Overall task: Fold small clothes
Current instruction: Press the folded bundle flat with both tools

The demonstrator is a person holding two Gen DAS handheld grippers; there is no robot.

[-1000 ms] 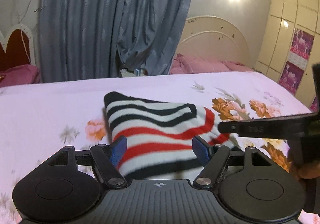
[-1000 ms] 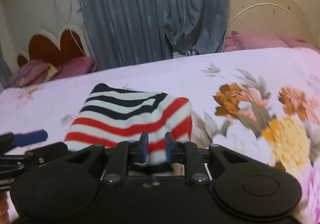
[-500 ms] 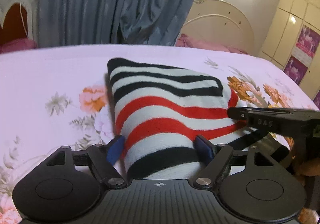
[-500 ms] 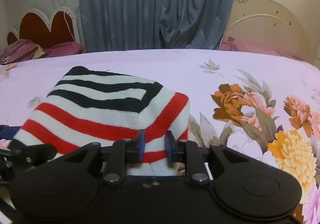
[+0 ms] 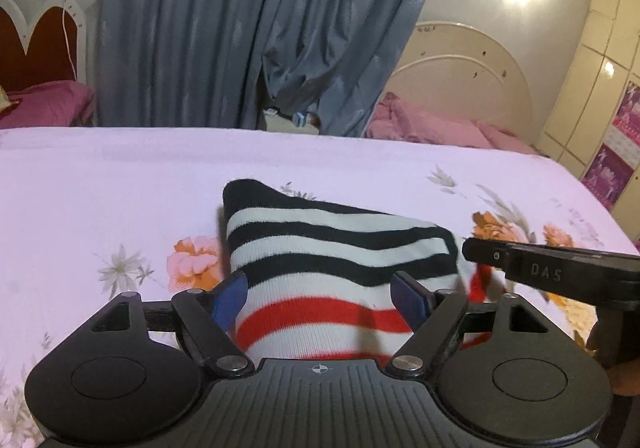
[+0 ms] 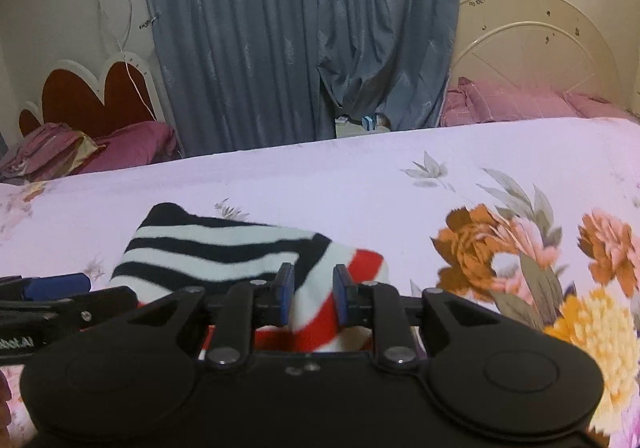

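Striped knit garment [image 5: 336, 268], black, white and red bands, lies on the floral bedsheet [image 5: 100, 184], folded into a compact wedge. In the left wrist view it runs from centre toward 6 o'clock, into the tool.

Left gripper [image 5: 318, 298]: blue pads spread wide, one on each side of the garment's near end. The cloth sits between them; no squeeze evident.

Right gripper [image 6: 309, 294]: jaws drawn in narrow, with a red-and-white fold of the garment's 3 o'clock corner between the pads. The pads look to be touching the cloth, so I judge it pinched, though a gap remains.

Risks, as judgement:
- The right grip takes only a corner fold. A pull may drag the top layer alone and open the fold.
- The knit is thick and springy; if released without pressing, it could unroll.
- The two tools are close together, the right one at 3 o'clock in the left view. A collision is possible.

Containers: none in view.
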